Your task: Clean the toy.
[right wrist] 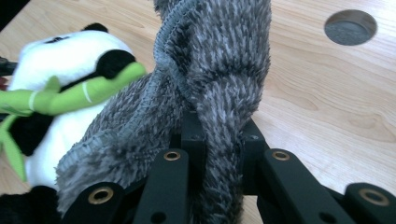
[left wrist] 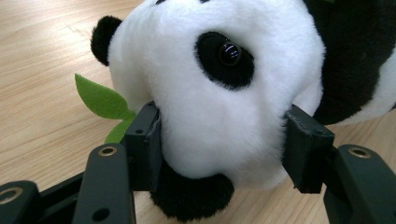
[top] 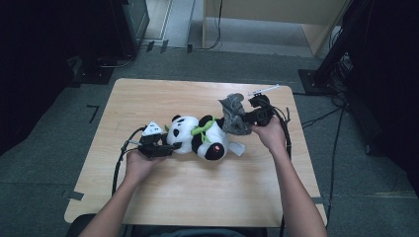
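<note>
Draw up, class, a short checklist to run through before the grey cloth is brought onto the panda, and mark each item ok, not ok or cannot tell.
1. Left gripper clamps the panda by its head: ok.
2. Right gripper is shut on the grey cloth: ok.
3. Panda lies on the table, away from the edges: ok.
4. Cloth is spread out: not ok, it hangs bunched and twisted.
5. Cloth touches the panda's body: cannot tell.
</note>
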A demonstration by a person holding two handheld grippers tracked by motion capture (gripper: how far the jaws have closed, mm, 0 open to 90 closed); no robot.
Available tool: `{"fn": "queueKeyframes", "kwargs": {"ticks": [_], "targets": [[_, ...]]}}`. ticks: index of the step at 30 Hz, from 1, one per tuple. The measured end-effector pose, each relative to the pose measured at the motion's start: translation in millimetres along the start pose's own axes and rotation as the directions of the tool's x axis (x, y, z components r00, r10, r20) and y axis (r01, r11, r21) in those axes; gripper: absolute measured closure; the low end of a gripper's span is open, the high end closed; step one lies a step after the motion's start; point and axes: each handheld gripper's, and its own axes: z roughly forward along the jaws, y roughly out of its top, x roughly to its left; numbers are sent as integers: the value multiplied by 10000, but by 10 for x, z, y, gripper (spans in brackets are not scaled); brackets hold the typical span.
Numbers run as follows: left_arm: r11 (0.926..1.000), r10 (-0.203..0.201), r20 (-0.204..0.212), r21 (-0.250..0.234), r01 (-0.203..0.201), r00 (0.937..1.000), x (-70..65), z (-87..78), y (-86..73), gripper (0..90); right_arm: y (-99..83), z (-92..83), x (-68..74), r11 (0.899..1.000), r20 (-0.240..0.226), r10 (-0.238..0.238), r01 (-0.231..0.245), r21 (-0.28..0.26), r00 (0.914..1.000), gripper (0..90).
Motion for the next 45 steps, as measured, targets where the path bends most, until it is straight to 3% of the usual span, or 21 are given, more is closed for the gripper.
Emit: {"fn": "queueKeyframes", "kwargs": {"ticks": [10,15,20,26,30,36,40,45], "targets": [[10000,-45,39,5,45,10000,9,0,0,399,-146,-63,-179,9986,441,499,-505,123,9978,790],[10000,-88,63,41,88,9999,14,3,11,399,-156,-211,-184,9979,316,577,-567,-316,9978,790],[9999,-74,65,95,73,10000,17,3,23,400,-82,-410,-33,9955,-170,300,-314,-898,9994,791],[9999,-119,74,78,118,9999,17,6,26,400,81,-533,301,9911,-655,-532,446,-1252,9964,790],[9999,-111,68,64,110,9999,15,6,24,400,188,-480,506,9886,-1161,-938,787,-1284,9888,790],[9999,-95,56,81,95,9999,12,4,24,400,280,-278,688,9874,-1446,-1335,1191,-1044,9804,790],[9999,-17,45,133,17,10000,13,0,23,400,262,-79,597,9935,-1079,-1093,1052,-432,9881,790],[10000,-53,42,84,53,10000,10,5,25,400,151,32,399,9979,-666,-629,617,-196,9958,788]]}}
